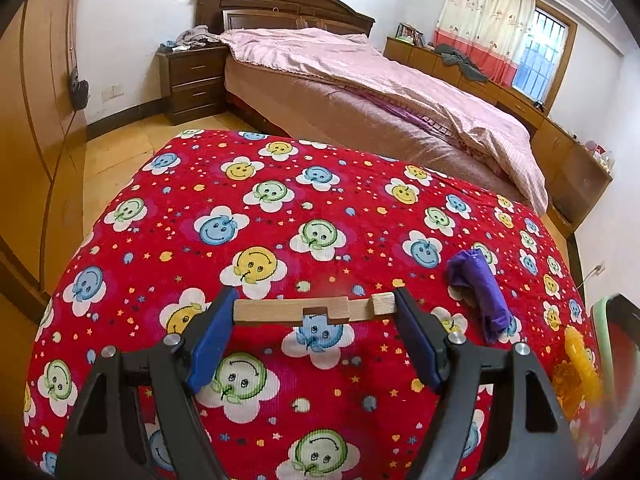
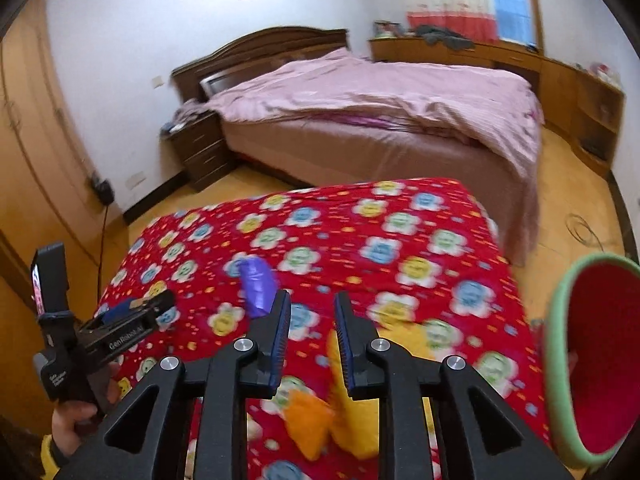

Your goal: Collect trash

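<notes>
In a bedroom with a pink-covered wooden bed (image 1: 360, 92), a red smiley-flower cloth (image 1: 280, 240) carried a crumpled purple wrapper (image 1: 478, 288), while the left gripper (image 1: 314, 312) clamped a notched wooden stick (image 1: 312, 310) endwise and the right gripper (image 2: 312, 320) hovered slightly parted, empty, over yellow-orange wrappers (image 2: 340, 412) beside a green-rimmed red bin (image 2: 592, 360).

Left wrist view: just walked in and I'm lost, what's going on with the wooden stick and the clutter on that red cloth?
A person with two handheld grippers is collecting trash off the red smiley cloth. The left gripper clamps a notched wooden stick by its ends. The right gripper is open above a yellow and orange wrapper. A purple wrapper lies on the cloth. A green-rimmed red bin waits at the right.
</notes>
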Motion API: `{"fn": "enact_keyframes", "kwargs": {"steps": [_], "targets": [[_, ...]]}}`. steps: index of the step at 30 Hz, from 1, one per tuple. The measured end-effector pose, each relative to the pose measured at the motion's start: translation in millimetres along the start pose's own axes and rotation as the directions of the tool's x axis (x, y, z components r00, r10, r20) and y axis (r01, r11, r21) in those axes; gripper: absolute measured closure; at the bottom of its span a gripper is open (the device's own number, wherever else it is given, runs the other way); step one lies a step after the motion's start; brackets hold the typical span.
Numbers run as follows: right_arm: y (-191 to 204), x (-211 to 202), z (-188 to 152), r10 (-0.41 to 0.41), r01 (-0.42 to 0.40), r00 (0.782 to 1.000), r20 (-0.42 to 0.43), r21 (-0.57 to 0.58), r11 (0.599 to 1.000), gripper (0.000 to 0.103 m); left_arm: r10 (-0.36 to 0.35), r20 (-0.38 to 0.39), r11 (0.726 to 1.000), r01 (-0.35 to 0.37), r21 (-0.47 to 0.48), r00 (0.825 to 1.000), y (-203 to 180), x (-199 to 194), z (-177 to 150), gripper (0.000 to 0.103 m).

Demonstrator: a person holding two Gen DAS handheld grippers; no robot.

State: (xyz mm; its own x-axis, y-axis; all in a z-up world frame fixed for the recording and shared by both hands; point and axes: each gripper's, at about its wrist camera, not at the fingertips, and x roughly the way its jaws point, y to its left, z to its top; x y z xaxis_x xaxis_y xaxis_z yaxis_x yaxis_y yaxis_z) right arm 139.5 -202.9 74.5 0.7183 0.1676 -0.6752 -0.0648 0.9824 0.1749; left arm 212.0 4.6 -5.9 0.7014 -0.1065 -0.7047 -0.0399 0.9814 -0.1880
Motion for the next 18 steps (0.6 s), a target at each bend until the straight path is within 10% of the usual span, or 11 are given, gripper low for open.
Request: {"fn": "enact_keyframes", "kwargs": {"steps": [18], "targets": [[39, 102, -4, 0.033, -0.039, 0.982, -0.184, -0.034, 0.999, 0.06, 0.016, -0.006, 0.999, -0.016, -0.036, 1.0, 11, 3, 3, 0.025]]}}
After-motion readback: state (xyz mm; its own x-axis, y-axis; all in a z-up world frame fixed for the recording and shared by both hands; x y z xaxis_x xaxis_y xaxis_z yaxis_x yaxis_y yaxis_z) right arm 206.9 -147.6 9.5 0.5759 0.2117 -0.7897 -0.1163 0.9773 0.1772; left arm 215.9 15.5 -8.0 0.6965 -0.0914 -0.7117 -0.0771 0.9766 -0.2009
